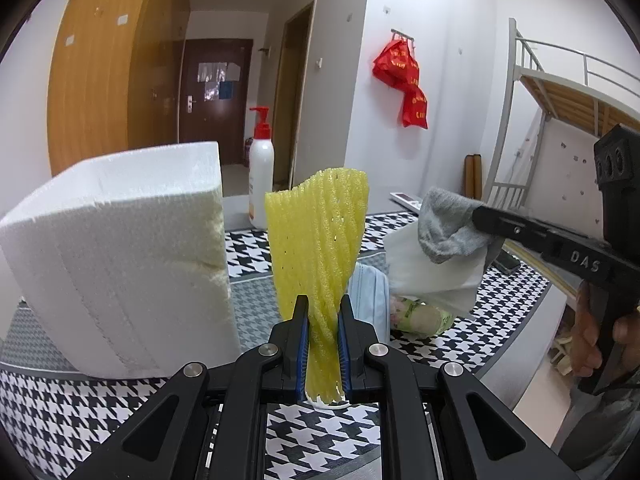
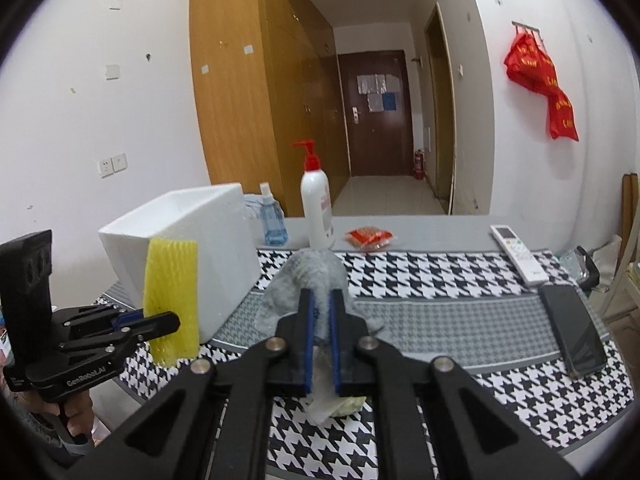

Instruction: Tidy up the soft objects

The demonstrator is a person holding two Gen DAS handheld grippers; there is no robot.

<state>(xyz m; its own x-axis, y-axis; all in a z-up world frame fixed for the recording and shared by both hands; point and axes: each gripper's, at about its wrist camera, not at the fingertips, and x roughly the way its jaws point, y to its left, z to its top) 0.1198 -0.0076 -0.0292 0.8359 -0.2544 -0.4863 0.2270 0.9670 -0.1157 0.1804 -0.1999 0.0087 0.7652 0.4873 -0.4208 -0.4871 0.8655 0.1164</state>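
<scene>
Grippers: two; left gripper [image 1: 323, 326] pinching one yellow foam net [image 1: 320, 240], right gripper [image 2: 323, 320] pinching one grey sock [image 2: 312, 276].
Foam boxes: one white foam box [image 1: 120, 248].
Bottles: one pump bottle [image 2: 317, 196], one blue spray bottle [image 2: 272, 220].

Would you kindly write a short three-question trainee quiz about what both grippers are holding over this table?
1. True or false: the left gripper is shut on the yellow foam net.
2. What does the right gripper hold? A) grey sock B) remote control C) pump bottle
3. Fill in: the white foam box stands on the ___ side of the net in the left wrist view.

Key: 1 true; 2 A, the grey sock; 3 left.
</scene>
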